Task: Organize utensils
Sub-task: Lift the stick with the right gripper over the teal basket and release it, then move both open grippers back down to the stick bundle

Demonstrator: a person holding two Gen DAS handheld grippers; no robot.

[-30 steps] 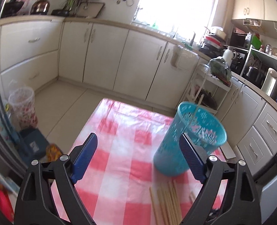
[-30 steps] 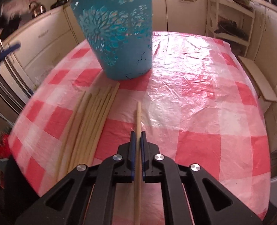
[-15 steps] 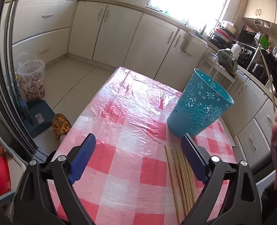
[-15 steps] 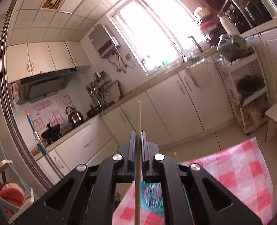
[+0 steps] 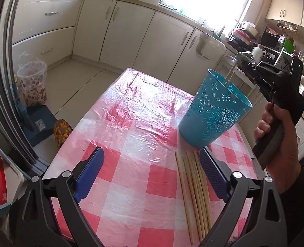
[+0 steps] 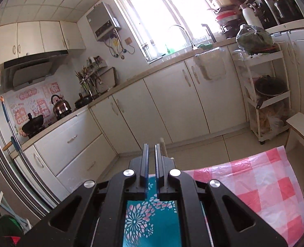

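Chopstick (image 5: 231,74) mostly hidden: only a pale, washed-out stretch shows above the rim of the blue basket (image 5: 213,113), leaning up and to the right toward the right gripper (image 5: 241,62); its lower end is lost inside the basket. In the right wrist view only a short tip (image 6: 163,147) sticks up just right of the fingers; the rest sits behind the gripper body. Right gripper (image 6: 151,150) hovers over the basket (image 6: 152,216), fingers nearly pressed together with a thin slit between, nothing visibly pinched; cannot tell if the stick touches the outer side of the finger. Hand (image 5: 275,142) wraps the gripper handle, sleeve cut off at frame edge.

Basket stands upright on the red-and-white checked tablecloth (image 5: 131,144), mouth up, far side of its base not visible.

Loose chopsticks (image 5: 195,189) lie flat on the cloth just in front of the basket, side by side, long axes running from the basket toward the camera; near ends partly covered by the left gripper's right finger. Count uncertain.

Left gripper (image 5: 152,170) spread wide, empty, low over the cloth, its right finger beside the bundle.
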